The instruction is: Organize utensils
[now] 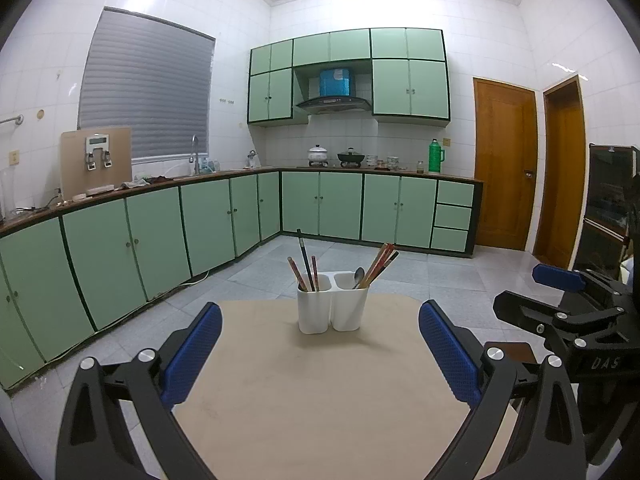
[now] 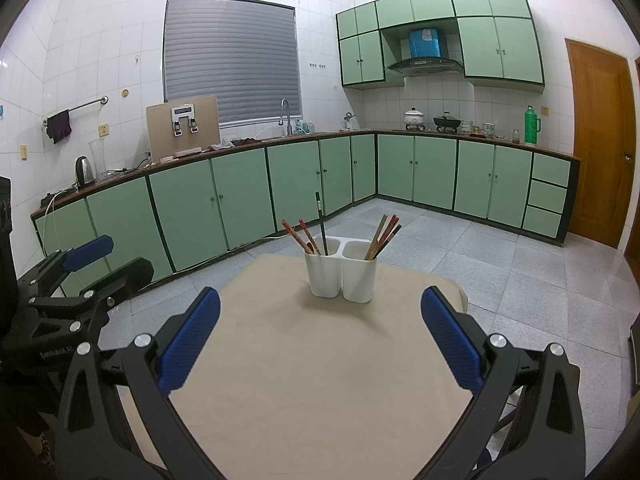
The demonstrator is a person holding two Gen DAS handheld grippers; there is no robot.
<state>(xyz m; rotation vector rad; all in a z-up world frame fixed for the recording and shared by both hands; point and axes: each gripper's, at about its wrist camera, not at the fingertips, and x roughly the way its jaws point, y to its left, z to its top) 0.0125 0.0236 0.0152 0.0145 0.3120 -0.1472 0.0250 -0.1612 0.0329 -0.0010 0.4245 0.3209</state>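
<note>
A white two-compartment utensil holder (image 1: 332, 307) (image 2: 341, 278) stands at the far side of a beige table (image 1: 320, 392) (image 2: 320, 360). Its left cup holds three chopsticks (image 1: 306, 270) (image 2: 310, 236), one dark and two reddish. Its right cup holds several chopsticks (image 1: 380, 266) (image 2: 384, 236) and a metal spoon (image 1: 358, 277). My left gripper (image 1: 320, 354) is open and empty, well short of the holder. My right gripper (image 2: 320, 338) is open and empty too, also short of it. The right gripper also shows in the left wrist view (image 1: 560, 300), and the left gripper in the right wrist view (image 2: 80, 276).
Green cabinets (image 1: 160, 232) (image 2: 240, 192) line the left and far walls under a worktop with a kettle (image 2: 85, 171), sink tap, pots and a green flask (image 1: 435, 156). Wooden doors (image 1: 504, 164) are at the right. Grey tiled floor surrounds the table.
</note>
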